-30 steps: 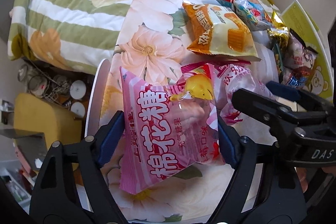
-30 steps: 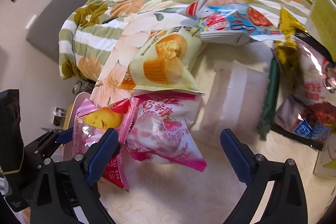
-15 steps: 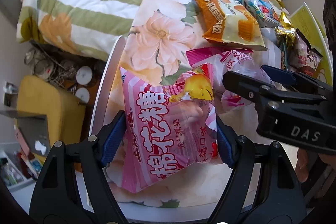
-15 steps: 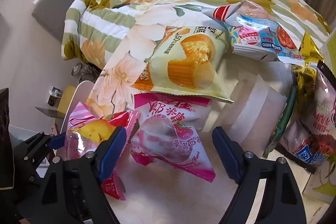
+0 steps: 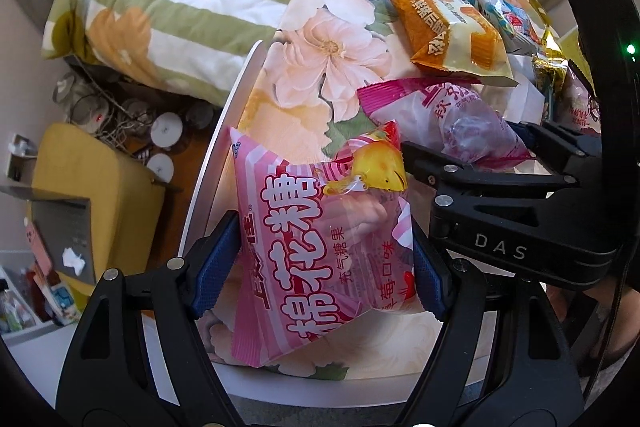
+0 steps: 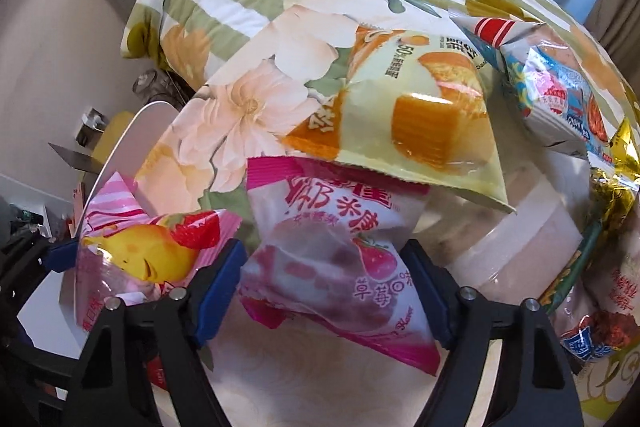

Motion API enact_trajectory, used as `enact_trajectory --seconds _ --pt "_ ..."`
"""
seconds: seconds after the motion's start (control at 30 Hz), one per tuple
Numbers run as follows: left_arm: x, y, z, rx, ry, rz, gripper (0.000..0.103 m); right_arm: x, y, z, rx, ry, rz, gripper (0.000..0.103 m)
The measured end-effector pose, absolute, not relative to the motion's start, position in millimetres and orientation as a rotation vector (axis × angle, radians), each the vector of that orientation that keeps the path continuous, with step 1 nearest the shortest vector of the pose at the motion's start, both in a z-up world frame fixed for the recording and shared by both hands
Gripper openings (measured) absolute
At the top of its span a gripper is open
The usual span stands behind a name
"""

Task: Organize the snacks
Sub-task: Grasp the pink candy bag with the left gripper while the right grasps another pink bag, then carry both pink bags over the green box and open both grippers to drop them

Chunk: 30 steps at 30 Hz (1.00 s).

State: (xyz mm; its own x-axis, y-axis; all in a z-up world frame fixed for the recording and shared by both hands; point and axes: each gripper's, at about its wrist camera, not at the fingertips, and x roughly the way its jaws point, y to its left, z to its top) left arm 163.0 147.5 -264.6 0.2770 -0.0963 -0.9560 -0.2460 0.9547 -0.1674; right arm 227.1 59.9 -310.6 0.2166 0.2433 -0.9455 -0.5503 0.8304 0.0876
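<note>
Gripped across its middle by the left gripper (image 5: pixel 326 269) is a puffy pink marshmallow bag (image 5: pixel 320 251), held at the near edge of the round table (image 5: pixel 224 131), while the right gripper's (image 6: pixel 326 291) jaws have just been closing around a second pink strawberry candy bag (image 6: pixel 332 259) beside it, whose sides are now met by the blue pads. Both bags can be judged light, air-filled, soft and slick, so a gentle hold across the padded middle is called for rather than at the thin crimped ends. Other snack packets, among them a cake packet (image 6: pixel 420 115), are left piled behind.
</note>
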Motion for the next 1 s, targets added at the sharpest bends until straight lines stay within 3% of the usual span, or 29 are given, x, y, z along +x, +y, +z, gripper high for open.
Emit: enact_trajectory --seconds 0.1,0.3,1.0 --pt "162 148 -265 -0.314 1.292 0.098 0.073 226 56 -309 -0.272 1.234 0.558 0.063" --pt "159 148 -261 -0.317 1.301 0.087 0.071 224 49 -302 -0.215 1.223 0.556 0.055" --pt "175 136 -173 -0.275 1.120 -0.133 0.071 190 -27 -203 0.106 1.078 0.397 0.054"
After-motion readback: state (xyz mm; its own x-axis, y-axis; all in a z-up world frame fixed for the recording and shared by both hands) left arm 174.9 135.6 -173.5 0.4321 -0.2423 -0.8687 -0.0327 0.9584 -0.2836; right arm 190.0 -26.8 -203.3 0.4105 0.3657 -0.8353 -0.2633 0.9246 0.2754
